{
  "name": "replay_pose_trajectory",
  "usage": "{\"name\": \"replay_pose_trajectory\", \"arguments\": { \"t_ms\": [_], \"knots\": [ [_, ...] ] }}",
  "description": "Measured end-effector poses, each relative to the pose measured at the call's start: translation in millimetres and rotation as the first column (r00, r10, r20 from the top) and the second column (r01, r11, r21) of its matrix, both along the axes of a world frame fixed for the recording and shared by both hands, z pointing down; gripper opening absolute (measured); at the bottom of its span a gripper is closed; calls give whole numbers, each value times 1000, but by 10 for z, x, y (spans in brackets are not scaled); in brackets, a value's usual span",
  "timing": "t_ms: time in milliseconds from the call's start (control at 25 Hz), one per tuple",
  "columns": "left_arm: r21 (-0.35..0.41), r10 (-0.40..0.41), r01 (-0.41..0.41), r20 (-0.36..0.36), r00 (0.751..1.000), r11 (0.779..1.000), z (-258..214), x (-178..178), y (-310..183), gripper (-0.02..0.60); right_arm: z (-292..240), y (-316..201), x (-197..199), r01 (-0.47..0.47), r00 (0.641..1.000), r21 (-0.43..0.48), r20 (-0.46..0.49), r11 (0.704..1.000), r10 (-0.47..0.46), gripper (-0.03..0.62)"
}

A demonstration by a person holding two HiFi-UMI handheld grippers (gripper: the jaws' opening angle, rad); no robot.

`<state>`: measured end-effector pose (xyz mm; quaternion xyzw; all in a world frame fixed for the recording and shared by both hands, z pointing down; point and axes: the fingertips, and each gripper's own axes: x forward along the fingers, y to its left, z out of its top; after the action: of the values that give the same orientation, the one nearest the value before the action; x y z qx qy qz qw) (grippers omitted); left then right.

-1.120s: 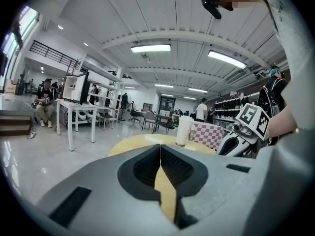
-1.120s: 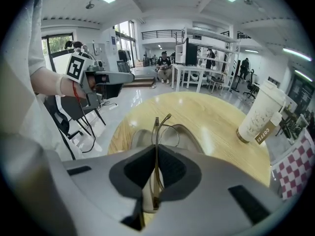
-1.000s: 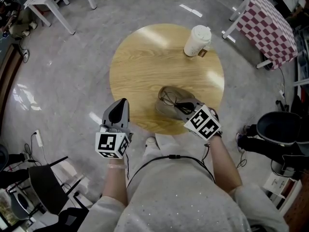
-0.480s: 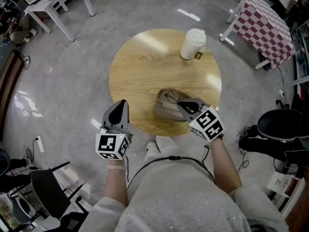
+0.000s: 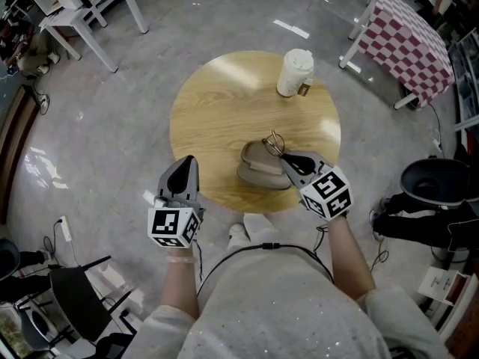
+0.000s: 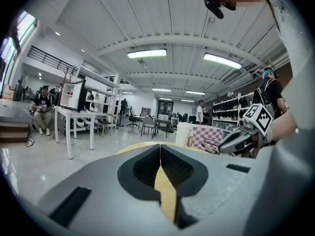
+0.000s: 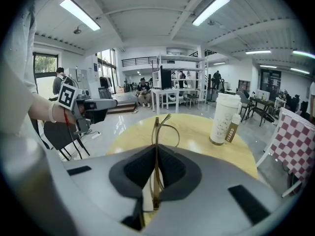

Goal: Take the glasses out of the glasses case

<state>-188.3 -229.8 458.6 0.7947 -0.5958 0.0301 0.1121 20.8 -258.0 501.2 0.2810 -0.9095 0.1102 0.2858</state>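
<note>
Nearest the body, on the left, holding the left gripper (image 5: 190,160) just off the near edge of the round table (image 5: 217,96), pointed about level. Jaws pressed together, with nothing between them but a sliver of tabletop beyond. Likely parked there to leave the working side free, and steadying nothing.

A little farther, on the right, pinching the glasses (image 7: 158,127) in the right gripper (image 7: 154,178). Jaws closed narrowly on the thin wire frame, edge-on between the pads, one lens rim and a temple poking out past the tips. Tilted downward over the table's near-right part, apparently to bring the frame up out of the glasses case (image 5: 258,167) without dragging it along. Case just below and left of the tips, lying on the wood, taupe and soft-looking. Cannot tell whether any part of the frame touches it. Judged nearly done, with only carrying clear and setting down left.

Farther off, near the far-right edge and well apart from all this, a lidded paper cup (image 5: 294,71).
</note>
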Motion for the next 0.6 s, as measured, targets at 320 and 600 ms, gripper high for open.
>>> {"name": "replay_pose_trajectory", "arguments": {
  "t_ms": [320,600],
  "knots": [
    [12,2,-2,10,1000,1000,-66,1,-36,5,-124,-97,114,-68,995,17,68,998,67,21],
    [27,8,-9,20,1000,1000,-137,6,-64,5,-258,-147,196,-112,987,46,117,993,105,21]
  ]
}}
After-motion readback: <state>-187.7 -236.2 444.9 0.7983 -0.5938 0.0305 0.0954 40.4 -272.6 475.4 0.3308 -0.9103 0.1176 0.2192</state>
